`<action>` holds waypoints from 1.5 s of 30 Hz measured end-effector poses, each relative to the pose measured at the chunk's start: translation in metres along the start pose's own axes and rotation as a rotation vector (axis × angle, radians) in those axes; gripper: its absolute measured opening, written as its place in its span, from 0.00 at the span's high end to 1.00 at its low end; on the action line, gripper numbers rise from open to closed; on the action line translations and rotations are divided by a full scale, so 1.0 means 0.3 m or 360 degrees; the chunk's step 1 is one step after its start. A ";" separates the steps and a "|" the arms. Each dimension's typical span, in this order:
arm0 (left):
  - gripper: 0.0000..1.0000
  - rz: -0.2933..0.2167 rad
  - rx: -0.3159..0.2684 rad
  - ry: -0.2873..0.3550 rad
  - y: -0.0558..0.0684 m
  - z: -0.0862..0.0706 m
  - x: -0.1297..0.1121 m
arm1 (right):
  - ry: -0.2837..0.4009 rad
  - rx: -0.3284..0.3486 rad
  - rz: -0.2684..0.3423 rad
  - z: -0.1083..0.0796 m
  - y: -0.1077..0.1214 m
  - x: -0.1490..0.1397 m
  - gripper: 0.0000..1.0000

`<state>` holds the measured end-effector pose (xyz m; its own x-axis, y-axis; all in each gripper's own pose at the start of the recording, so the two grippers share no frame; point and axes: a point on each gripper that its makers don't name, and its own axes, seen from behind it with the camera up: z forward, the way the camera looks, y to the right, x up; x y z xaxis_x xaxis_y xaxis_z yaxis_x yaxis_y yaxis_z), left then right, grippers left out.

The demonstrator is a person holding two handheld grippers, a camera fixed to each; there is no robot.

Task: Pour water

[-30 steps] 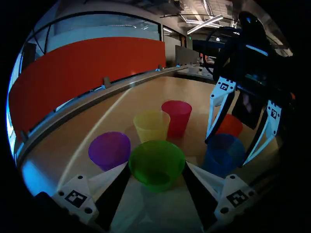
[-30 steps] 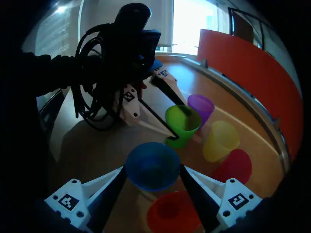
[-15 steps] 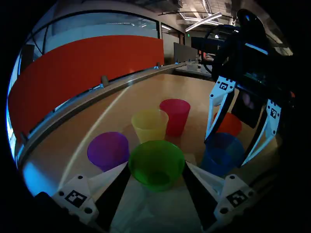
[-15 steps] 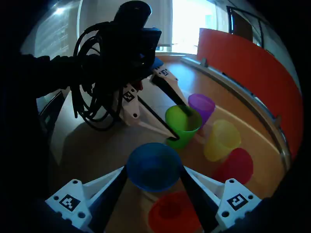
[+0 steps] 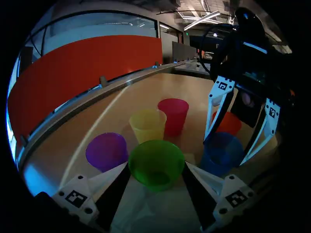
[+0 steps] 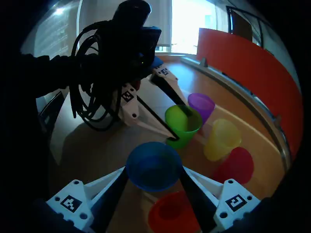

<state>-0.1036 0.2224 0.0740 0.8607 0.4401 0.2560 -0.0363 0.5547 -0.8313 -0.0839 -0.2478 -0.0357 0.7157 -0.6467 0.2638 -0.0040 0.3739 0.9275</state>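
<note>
Green cup (image 5: 156, 161) clamped between both fingers of the left gripper (image 5: 156, 173). Blue cup (image 6: 153, 165) clamped likewise in the right gripper (image 6: 153, 175), near the green. Beyond them stand a purple cup (image 5: 106, 150), yellow cup (image 5: 147, 125), red cup (image 5: 173, 115) and orange cup (image 5: 230, 123) on the wooden tabletop (image 5: 155, 87).

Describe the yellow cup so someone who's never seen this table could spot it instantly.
On the wooden table beside the long orange wall panel sits a cluster of coloured cups. The yellow cup is the middle one of the row nearest the panel, between the purple cup and the red cup. It alone is yellow.
</note>
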 end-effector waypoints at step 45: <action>0.13 0.0010 0.0128 0.0109 0.024 -0.157 0.128 | 0.0390 -0.0188 0.0042 -0.153 0.026 0.187 0.10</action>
<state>-0.0467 0.2100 0.0546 0.8929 0.3959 0.2143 -0.0803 0.6084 -0.7896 -0.0118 -0.2506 -0.0259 0.8643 -0.4606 0.2019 0.0463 0.4727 0.8800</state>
